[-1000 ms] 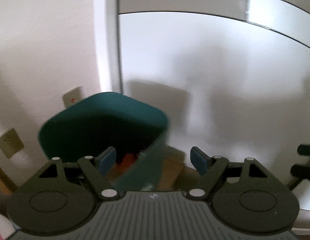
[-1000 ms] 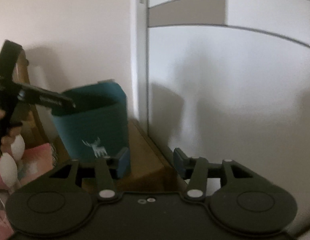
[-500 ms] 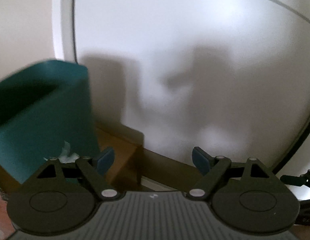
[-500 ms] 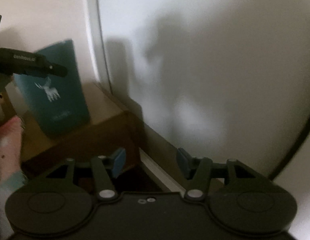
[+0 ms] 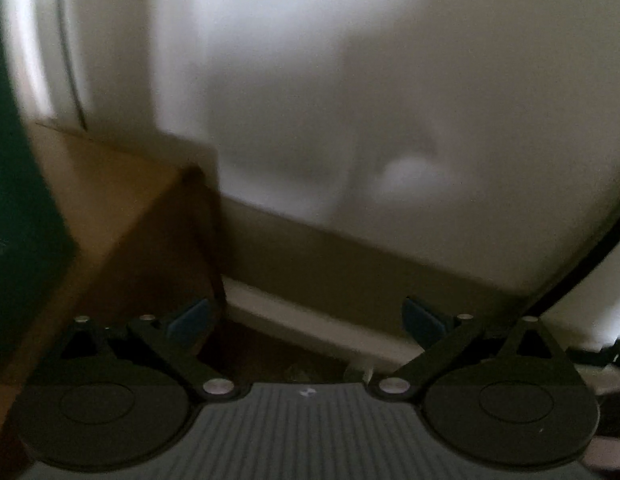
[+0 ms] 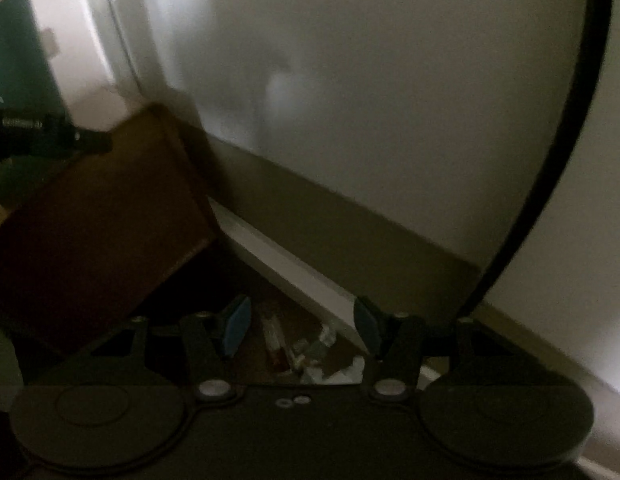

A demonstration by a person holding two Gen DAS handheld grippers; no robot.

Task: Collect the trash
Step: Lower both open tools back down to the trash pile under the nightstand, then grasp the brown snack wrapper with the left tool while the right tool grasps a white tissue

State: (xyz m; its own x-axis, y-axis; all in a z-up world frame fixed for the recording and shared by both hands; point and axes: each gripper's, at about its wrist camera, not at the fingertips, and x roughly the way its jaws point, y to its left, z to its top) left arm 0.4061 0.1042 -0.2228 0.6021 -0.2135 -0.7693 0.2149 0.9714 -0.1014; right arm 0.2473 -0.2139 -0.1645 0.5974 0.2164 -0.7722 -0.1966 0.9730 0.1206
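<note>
Several bits of trash lie on the dark floor between my right fingers: a reddish wrapper (image 6: 275,346) and crumpled clear and white scraps (image 6: 316,354). My right gripper (image 6: 300,326) is open and empty, just above them. My left gripper (image 5: 306,320) is open and empty, over the dark gap beside the wooden stand. The teal bin (image 5: 18,200) stands on that stand at the far left; it also shows in the right wrist view (image 6: 18,56). The left gripper's tip (image 6: 50,140) pokes in at the left of the right wrist view.
A brown wooden stand (image 5: 110,208) (image 6: 98,220) stands against the white wall (image 5: 350,100). A white baseboard (image 6: 286,264) runs along the floor. A black cable (image 6: 550,160) curves down the wall at the right.
Both grippers have swung down and to the right, away from the bin, toward the floor by the wall. The trash on the floor has come into the right wrist view.
</note>
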